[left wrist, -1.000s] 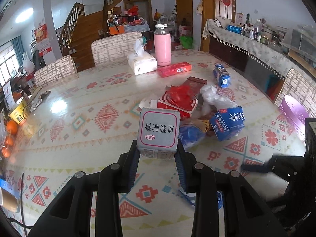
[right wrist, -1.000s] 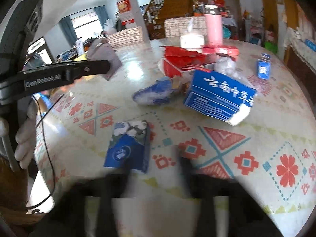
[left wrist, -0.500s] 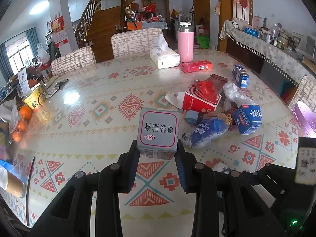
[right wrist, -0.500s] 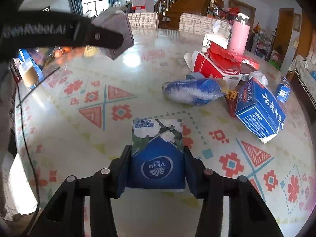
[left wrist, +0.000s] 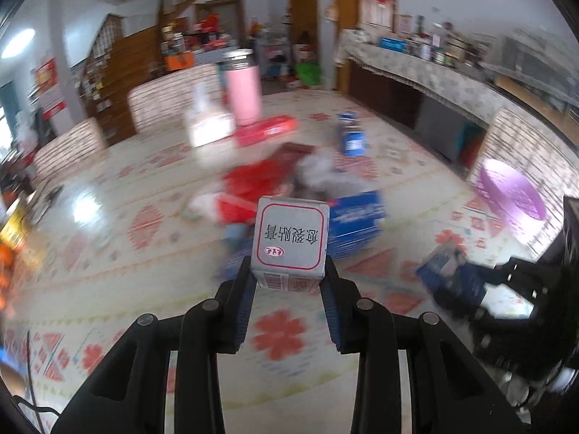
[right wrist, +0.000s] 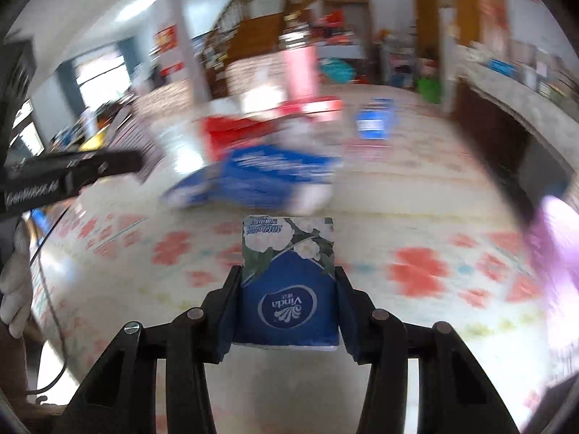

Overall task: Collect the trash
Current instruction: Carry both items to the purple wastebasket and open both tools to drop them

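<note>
A: What did the left gripper [left wrist: 289, 291] carry?
B: Its jaws clamped a small grey cardboard box with a red-bordered label [left wrist: 290, 238], above the patterned worktop [left wrist: 108, 253].
A: And the right gripper [right wrist: 287, 307]?
B: Its jaws had just closed on a blue floral tissue pack [right wrist: 287, 282].
A: What lay beyond?
B: A blurred heap: red packaging [left wrist: 249, 184], a blue carton [left wrist: 356, 217]; farther, a pink bottle [left wrist: 243, 92]. At far right, a purple basket [left wrist: 510, 191].
</note>
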Demonstrator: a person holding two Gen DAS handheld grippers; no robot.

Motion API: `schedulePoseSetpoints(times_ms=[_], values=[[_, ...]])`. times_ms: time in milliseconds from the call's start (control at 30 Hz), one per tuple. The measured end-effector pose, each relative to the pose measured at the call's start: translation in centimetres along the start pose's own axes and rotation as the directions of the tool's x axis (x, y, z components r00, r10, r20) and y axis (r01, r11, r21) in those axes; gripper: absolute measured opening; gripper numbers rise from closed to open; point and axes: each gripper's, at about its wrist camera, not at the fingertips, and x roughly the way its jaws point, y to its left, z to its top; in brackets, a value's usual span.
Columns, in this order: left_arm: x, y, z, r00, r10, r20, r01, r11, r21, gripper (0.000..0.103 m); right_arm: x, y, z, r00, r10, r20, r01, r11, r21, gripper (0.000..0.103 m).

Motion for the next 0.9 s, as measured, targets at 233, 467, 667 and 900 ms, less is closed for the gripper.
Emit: schedulePoseSetpoints(times_ms=[233,467,667,900], values=[[3.0,-10.4,4.7,0.983,-0.181,-0.027,0.183,0.975,0.126,0.034,-5.8,-12.2,-0.8,0.980,-0.191,0.059,0.175,0.963,0.204,0.052],[6.9,-22.1,10.1,0.935,-0.346,-0.083,0.356,0.910,0.214,0.034,-10.1,-22.4,-1.5,0.943,-0.325,0.070,0.281,0.892,0.354,0.052],[10.8,-30.3,13.3,0.886,-0.431,-0.168,0.461,0.857,0.232,0.034,-11.3,-28.8,-1.9,0.917,-0.397,0.043,0.341,0.835,0.431,0.052],[15.2,-34.9,15.0,0.850,-0.468,-0.241,0.515,0.834,0.198,0.067,-10.3,-32.6,-1.5,0.908,-0.419,0.005,0.367,0.802,0.472,0.058]])
